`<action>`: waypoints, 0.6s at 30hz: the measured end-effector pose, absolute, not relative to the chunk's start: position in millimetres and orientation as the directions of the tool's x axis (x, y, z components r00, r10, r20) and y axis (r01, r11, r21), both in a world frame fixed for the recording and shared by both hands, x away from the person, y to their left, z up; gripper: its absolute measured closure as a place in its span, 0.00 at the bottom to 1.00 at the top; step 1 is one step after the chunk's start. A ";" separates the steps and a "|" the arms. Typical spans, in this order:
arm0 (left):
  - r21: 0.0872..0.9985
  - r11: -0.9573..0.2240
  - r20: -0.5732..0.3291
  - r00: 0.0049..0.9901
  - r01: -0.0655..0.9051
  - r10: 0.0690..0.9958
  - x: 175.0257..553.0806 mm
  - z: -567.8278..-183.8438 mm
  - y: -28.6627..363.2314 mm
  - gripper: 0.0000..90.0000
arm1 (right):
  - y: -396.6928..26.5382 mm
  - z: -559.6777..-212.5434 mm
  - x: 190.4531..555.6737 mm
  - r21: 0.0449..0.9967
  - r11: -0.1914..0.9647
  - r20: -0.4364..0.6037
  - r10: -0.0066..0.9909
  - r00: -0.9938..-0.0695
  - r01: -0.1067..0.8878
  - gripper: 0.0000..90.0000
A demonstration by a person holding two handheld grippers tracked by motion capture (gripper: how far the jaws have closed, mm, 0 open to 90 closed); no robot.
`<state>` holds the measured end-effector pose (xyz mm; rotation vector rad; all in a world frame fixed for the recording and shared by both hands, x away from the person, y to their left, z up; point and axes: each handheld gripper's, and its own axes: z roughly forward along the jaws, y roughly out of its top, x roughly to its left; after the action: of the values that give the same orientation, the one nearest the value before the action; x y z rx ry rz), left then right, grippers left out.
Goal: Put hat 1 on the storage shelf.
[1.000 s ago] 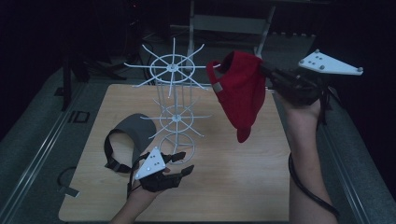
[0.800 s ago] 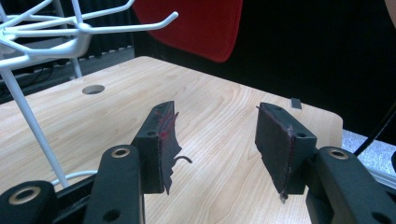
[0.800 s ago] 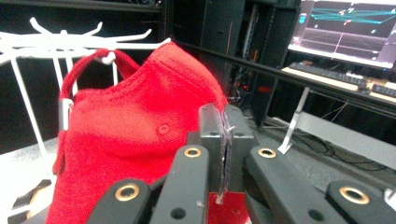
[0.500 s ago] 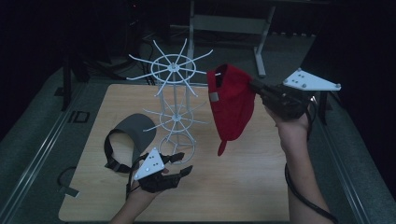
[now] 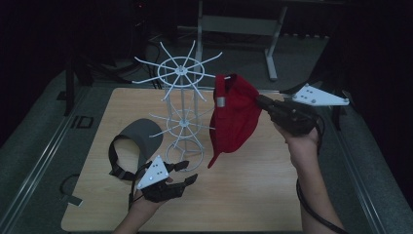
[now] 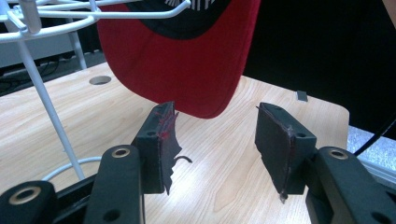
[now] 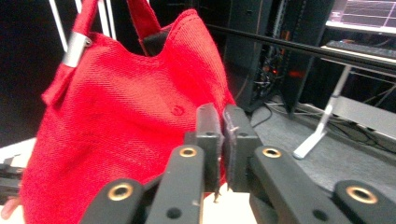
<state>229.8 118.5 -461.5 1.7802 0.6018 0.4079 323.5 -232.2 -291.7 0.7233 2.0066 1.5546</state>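
The red cap (image 5: 234, 114) hangs in the air just right of the white wire rack (image 5: 181, 109), above the wooden surface (image 5: 243, 195), brim pointing down. The right gripper (image 5: 263, 103) has its jaws closed on the cap's crown fabric, pinching it between the pads. The left gripper (image 5: 187, 173) rests low on the surface near the rack's ring base, jaws spread apart and empty. A grey visor (image 5: 139, 139) lies on the surface left of the rack.

The right gripper (image 5: 260, 101) is raised above the table, jaws pinched together on red fabric, forearm stretched forward. The left gripper (image 5: 187, 173) rests low, jaws spread apart, holding nothing.
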 end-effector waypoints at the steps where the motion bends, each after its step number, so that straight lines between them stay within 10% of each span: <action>1: 0.958 -0.214 -0.028 0.807 0.190 0.590 229.5 -461.2 119.1 0.54 | -234.1 -292.6 322.9 0.974 0.200 -0.056 0.669 -0.741 0.106 0.88; 18: 0.952 -0.229 -0.016 0.777 0.205 0.630 224.0 -461.6 141.7 0.55 | -272.7 -330.8 298.0 0.957 0.257 -0.091 0.709 -0.700 0.136 0.51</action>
<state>224.0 141.7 -461.6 1.7943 0.6474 0.4503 298.0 -272.7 -330.8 0.7632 2.0181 1.4593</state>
